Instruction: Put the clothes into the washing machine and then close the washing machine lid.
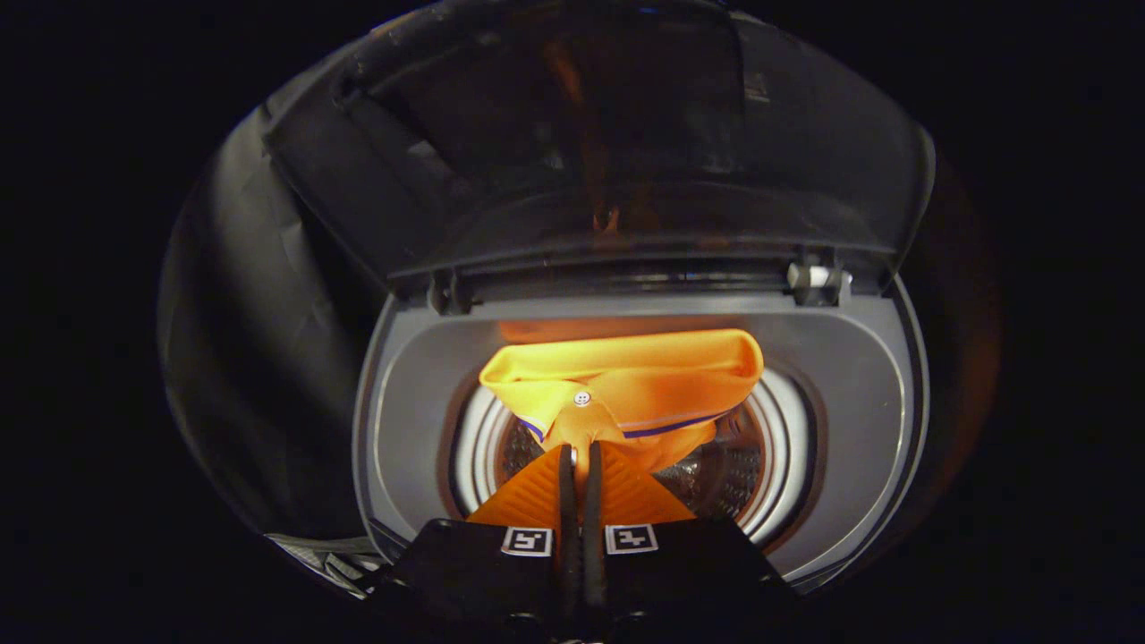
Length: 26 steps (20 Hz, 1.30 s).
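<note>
An orange shirt (626,376) with a white button and a blue stripe at its collar hangs over the open mouth of the washing machine (420,394). My gripper (580,452) is shut on the shirt, with a thin fold of cloth pinched between its orange fingers (537,492). The shirt spreads out just ahead of the fingertips, above the metal drum (725,478). The dark lid (626,134) stands raised behind the opening, held on its hinges (814,279).
The grey top panel of the washer rings the drum opening, with a white inner rim (479,438). Dark cloth wall (241,313) lies to the left of the machine.
</note>
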Available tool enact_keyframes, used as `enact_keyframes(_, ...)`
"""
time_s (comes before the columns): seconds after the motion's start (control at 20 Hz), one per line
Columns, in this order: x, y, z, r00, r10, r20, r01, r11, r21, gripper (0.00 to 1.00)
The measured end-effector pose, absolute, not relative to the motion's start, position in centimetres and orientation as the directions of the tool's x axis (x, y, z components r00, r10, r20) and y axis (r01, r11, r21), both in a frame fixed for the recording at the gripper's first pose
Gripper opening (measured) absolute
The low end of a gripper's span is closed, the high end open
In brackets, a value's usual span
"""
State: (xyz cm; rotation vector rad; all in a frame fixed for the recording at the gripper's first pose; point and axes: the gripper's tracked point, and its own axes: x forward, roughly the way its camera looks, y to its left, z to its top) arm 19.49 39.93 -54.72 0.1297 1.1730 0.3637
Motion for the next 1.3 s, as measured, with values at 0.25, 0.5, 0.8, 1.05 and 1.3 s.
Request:
enact_keyframes(0.25, 19.3, 39.5, -57.6, 0.302, 0.301, -0.904, -0.203, 0.947, 0.248, 0.08)
enact_keyframes(0.5, 19.7, 39.2, -57.6, 0.306, 0.277, -0.911, -0.205, 0.953, 0.221, 0.09)
enact_keyframes(0.8, 19.6, 37.9, -57.9, 0.33, 0.236, -0.914, -0.221, 0.961, 0.168, 0.36)
enact_keyframes(1.05, 18.8, 37.5, -56.5, 0.357, 0.243, -0.902, -0.256, 0.954, 0.156, 1.0)
enact_keyframes(1.3, 18.5, 37.2, -53.4, 0.411, 0.255, -0.875, -0.254, 0.954, 0.159, 1.0)
